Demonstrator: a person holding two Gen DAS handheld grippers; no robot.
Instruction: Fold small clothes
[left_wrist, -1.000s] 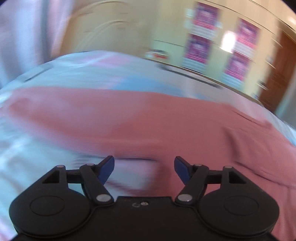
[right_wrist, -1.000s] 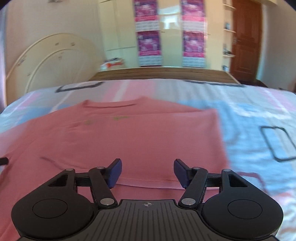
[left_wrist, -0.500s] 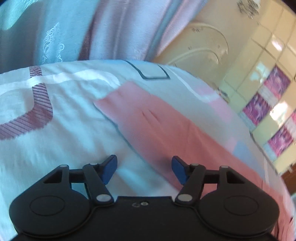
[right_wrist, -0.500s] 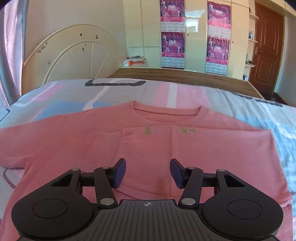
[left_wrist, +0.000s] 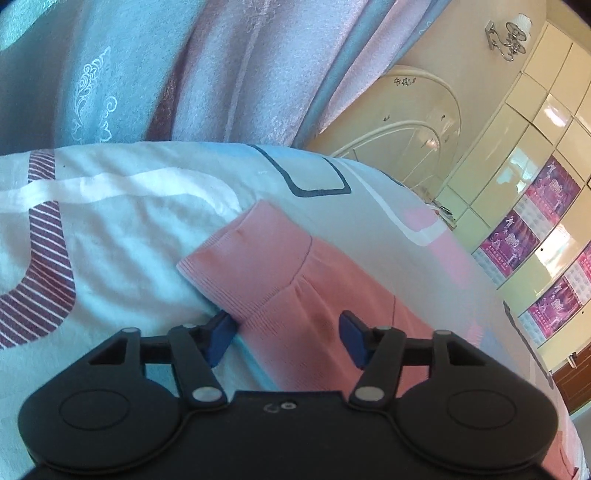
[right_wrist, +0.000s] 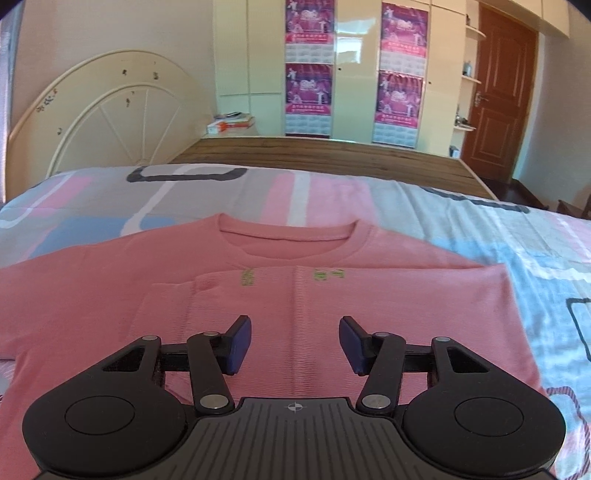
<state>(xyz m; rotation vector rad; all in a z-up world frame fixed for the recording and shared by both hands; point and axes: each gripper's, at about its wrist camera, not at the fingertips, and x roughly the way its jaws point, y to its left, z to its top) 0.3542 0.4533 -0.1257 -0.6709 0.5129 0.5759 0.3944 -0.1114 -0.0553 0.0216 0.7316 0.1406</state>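
Note:
A pink long-sleeved top (right_wrist: 295, 295) lies flat on the bed, neckline at the far side, one sleeve folded across the chest. My right gripper (right_wrist: 295, 341) is open and empty, low over the top's middle. In the left wrist view the ribbed cuff of the other sleeve (left_wrist: 251, 266) lies on the sheet. My left gripper (left_wrist: 286, 338) is open, its jaws standing either side of the sleeve just behind the cuff, the left fingertip (left_wrist: 221, 332) at the sleeve's edge.
The bed has a patterned sheet (right_wrist: 535, 266) in blue, pink and white. A cream headboard (right_wrist: 110, 118) stands at the left, a wooden bed edge (right_wrist: 332, 155) behind. Curtains (left_wrist: 147, 74) hang close beyond the sleeve. Wardrobe with posters and a brown door (right_wrist: 506, 92) at the back.
My left gripper has swung left from the top's body out to the sleeve cuff and closed in on it. My right gripper has moved up towards the neckline.

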